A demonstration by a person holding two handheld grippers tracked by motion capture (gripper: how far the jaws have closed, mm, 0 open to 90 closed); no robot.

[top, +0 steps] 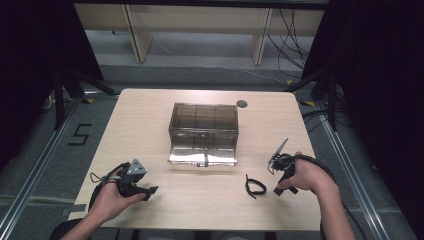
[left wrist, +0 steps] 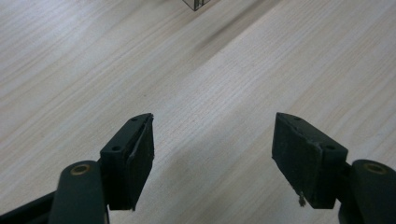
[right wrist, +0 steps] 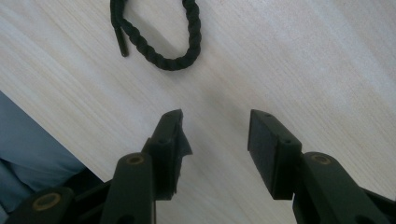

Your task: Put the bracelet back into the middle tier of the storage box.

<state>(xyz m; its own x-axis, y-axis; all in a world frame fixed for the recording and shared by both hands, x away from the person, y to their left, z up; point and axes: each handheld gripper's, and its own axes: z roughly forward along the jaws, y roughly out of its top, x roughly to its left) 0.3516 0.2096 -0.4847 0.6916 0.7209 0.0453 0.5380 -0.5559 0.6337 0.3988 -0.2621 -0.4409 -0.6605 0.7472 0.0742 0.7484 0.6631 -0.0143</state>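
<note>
Big wooden table [top: 150, 115] under everything, pale and bare under both grippers. Clear brown plastic box [top: 203, 122] up ahead of both grippers, about midway between them, with its see-through lid [top: 202, 155] flopped open flat toward the person. Nothing in the way between box and either gripper, just bare wood. Small dark round hole [top: 242, 104] in the table past the box, off to the right. Left gripper [top: 150, 190] held low in the left hand [top: 112, 197], well apart from the box, jaws spread wide with nothing between them; in the left gripper view, bare wood between the black pads [left wrist: 140, 154] and a corner of the box far ahead at the top. Right gripper [top: 276, 190] in the right hand [top: 310, 175], jaws also wide apart and gripping nothing. Little black twisted cord [top: 255, 186], curled in a loop, lying flat just beside the right gripper on its left; in the right gripper view, cord [right wrist: 161, 35] a short way ahead of the tips, not touching them.
</note>
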